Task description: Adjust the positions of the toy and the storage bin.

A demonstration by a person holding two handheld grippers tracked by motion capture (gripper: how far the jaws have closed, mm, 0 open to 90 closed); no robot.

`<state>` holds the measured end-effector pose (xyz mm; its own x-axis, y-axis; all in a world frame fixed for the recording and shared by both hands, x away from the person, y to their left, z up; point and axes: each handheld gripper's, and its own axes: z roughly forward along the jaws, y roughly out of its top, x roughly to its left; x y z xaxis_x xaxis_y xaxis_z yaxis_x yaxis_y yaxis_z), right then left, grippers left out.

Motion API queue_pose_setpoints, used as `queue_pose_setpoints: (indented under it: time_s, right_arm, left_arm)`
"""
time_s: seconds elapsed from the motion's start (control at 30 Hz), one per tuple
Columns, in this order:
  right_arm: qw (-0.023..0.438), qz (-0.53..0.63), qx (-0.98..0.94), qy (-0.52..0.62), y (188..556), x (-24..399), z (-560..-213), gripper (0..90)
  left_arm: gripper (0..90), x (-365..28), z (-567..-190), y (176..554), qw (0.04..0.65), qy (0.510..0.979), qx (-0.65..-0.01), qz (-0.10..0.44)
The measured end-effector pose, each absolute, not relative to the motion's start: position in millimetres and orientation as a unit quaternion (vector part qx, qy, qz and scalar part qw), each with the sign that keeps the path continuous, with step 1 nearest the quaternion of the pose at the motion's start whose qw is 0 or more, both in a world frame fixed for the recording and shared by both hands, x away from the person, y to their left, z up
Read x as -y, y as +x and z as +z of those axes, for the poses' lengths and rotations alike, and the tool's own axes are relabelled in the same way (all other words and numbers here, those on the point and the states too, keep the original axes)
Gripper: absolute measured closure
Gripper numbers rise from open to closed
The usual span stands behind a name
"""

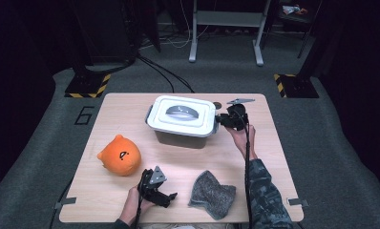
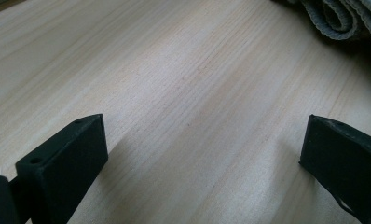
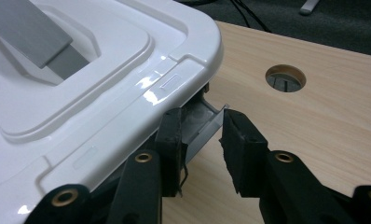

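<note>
A storage box with a white lid [image 1: 181, 113] and a grey handle stands on the far middle of the wooden table [image 1: 126, 107]. At the box's right side my right gripper [image 1: 225, 119] is shut on the grey latch [image 3: 203, 133] that hangs under the lid's rim [image 3: 127, 112]; both pads press on the latch, as seen at the right gripper [image 3: 201, 122]. My left gripper [image 1: 171, 197] rests low near the front edge. The left gripper [image 2: 202, 154] has its jaws wide apart over bare wood, with nothing between them.
An orange plush toy [image 1: 120, 155] lies at the table's left. A crumpled grey cloth [image 1: 211, 193] lies at the front, just right of the left gripper, and its edge shows as the cloth [image 2: 342, 18]. A round cable hole [image 3: 285, 77] is beside the box.
</note>
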<state>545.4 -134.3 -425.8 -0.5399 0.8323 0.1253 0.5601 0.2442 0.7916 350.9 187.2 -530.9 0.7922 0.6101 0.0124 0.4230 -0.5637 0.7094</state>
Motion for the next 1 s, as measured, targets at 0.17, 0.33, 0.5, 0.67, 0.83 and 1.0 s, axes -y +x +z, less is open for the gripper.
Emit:
queue_pose_setpoints:
  time_s: [0.17, 0.33, 0.5, 0.67, 0.83, 1.0]
  right_arm:
    - [0.163, 0.419, -0.769, 0.456, 542.9, 133.0, -426.4, 71.3]
    - [0.16, 0.416, -0.766, 0.463, 540.0, 133.7, -425.7, 71.7]
    - [0.161, 0.415, -0.762, 0.469, 535.0, 135.0, -425.0, 71.7]
    - [0.169, 0.411, -0.763, 0.469, 529.6, 136.5, -424.9, 71.5]
    - [0.173, 0.408, -0.763, 0.471, 524.1, 135.6, -424.1, 71.5]
    - [0.175, 0.405, -0.763, 0.473, 523.6, 136.7, -423.6, 63.3]
  left_arm:
    - [0.2, -186.8, -531.3, 350.6, 0.364, 0.873, -0.297, 0.131]
    - [0.2, -186.9, -531.1, 350.6, 0.361, 0.874, -0.296, 0.132]
    - [0.2, -186.7, -531.2, 350.4, 0.362, 0.873, -0.297, 0.133]
    - [0.2, -186.5, -531.3, 350.3, 0.363, 0.872, -0.299, 0.134]
    - [0.2, -186.7, -531.1, 350.4, 0.363, 0.873, -0.298, 0.132]
    - [0.2, -186.7, -531.2, 350.4, 0.363, 0.873, -0.298, 0.132]
